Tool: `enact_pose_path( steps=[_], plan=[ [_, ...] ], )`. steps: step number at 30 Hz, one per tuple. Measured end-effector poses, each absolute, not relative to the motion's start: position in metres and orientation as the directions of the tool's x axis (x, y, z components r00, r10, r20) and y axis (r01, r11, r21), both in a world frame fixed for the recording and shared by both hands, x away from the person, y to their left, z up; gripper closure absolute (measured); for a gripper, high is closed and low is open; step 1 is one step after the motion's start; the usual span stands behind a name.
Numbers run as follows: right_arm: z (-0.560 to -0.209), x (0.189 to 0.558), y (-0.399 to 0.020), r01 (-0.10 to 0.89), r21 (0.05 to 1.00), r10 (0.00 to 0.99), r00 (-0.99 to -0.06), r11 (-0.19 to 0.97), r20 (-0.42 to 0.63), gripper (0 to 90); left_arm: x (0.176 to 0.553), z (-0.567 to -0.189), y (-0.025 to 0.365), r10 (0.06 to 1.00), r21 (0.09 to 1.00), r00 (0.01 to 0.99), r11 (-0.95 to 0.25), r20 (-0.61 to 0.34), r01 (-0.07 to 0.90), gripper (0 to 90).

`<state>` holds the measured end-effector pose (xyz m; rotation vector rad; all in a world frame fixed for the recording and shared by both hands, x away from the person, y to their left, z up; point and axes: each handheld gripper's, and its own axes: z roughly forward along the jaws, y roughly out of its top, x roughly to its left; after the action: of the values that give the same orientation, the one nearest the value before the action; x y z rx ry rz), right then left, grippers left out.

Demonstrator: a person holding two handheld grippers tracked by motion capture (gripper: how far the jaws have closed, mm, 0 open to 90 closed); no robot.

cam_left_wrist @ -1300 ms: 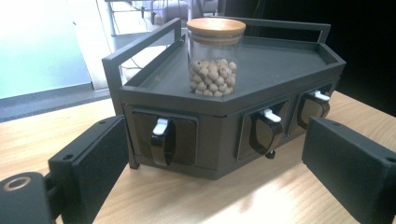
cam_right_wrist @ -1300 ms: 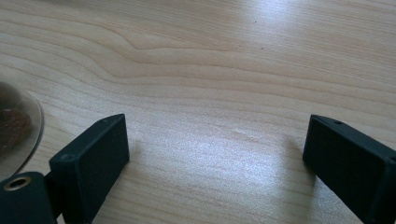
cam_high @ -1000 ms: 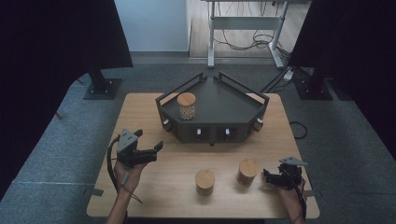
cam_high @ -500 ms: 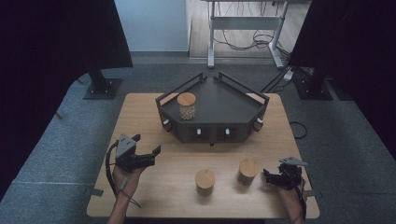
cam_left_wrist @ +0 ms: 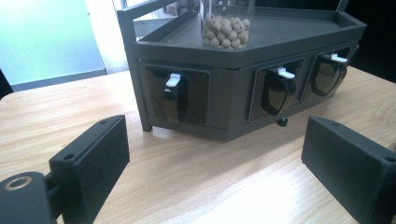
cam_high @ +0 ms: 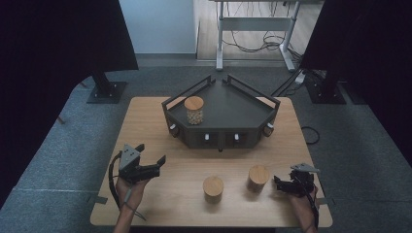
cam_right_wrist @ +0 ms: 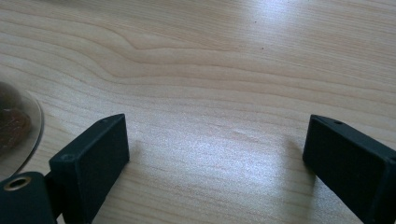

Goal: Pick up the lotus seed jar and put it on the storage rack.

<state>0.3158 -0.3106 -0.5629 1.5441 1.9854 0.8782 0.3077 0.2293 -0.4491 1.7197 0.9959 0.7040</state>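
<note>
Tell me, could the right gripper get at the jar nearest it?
Probably yes. The right gripper sits open on the table, just beside the nearest jar, with only bare wood between them. The other jar stands farther left, out of the way.

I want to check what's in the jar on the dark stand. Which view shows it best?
The left gripper view: the jar is close, its pale round beads plain. The high view shows the whole jar with its wooden lid, but small.
</note>
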Motion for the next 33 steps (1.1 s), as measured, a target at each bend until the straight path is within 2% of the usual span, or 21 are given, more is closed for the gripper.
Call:
enact_pose_path(
  steps=[33],
  plan=[
    [-0.563,0.316,-0.311,0.664,0.73,0.967,-0.254,0.161,0.018,6.3,0.297,-0.486,0.238,0.888,0.925,0.461,-0.173,-0.002,0.337,7.6]
  ],
)
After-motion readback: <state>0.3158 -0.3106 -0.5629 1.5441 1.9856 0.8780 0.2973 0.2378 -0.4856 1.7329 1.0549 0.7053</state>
